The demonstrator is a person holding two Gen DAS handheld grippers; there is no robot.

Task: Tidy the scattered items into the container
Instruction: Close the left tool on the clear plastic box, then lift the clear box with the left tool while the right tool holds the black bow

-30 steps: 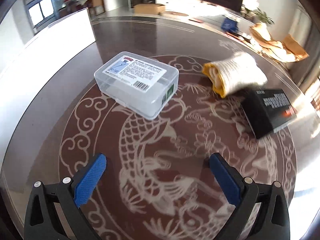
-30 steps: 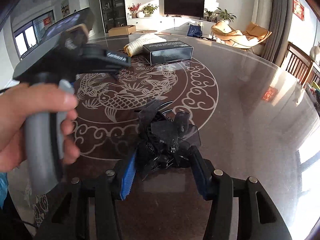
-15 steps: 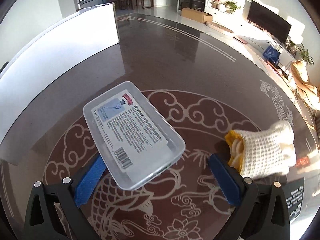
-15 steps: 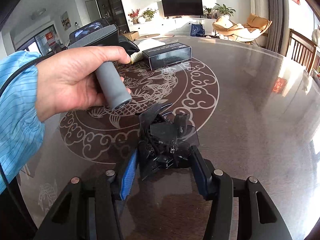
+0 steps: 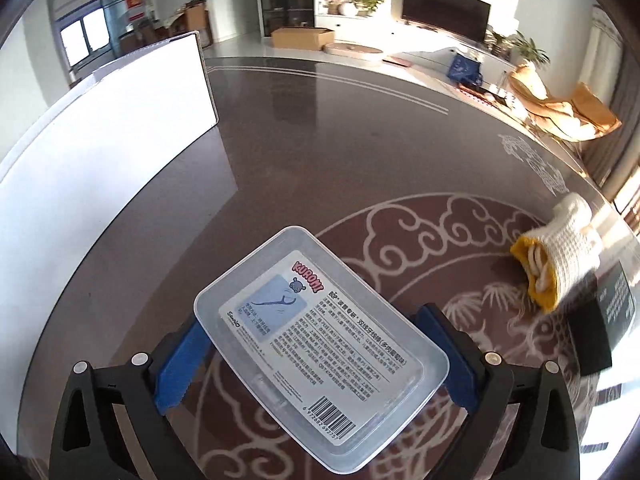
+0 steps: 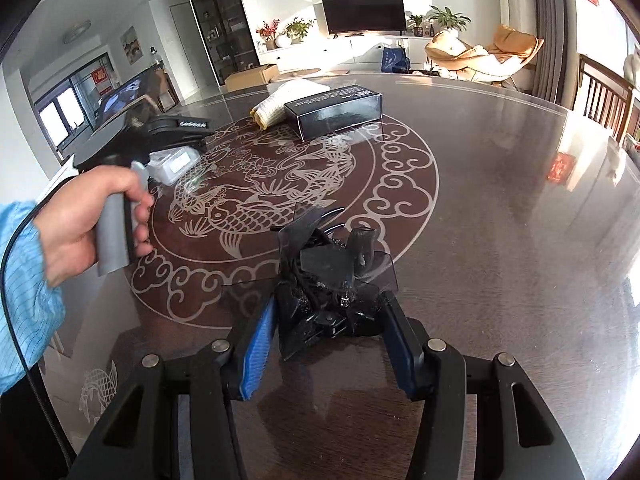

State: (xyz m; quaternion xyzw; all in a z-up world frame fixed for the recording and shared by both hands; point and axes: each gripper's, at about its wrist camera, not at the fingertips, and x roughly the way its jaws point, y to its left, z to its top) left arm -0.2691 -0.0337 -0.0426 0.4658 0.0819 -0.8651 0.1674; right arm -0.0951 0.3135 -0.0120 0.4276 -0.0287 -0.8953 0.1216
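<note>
A clear plastic box [image 5: 320,344] with a printed label lies on the dark patterned table [image 5: 320,140], set at a slant between the blue pads of my left gripper [image 5: 312,320]. That gripper is open and its pads stand apart from the box's sides. The right wrist view shows the same box [image 6: 176,162] under the left gripper, which a hand [image 6: 80,216] holds. My right gripper [image 6: 330,302] is shut on a crumpled black plastic bundle [image 6: 332,272] low over the table. A tall white container wall [image 5: 120,120] stands at the left.
A rolled white knit cloth with a yellow edge [image 5: 560,256] and a black carton [image 5: 600,320] lie to the right of the clear box. In the right wrist view the cloth [image 6: 276,108] and carton [image 6: 336,112] sit at the far side of the table.
My left gripper has come forward to the clear box, which now lies between its open jaws. The right gripper has stayed put with the black bundle in it.
</note>
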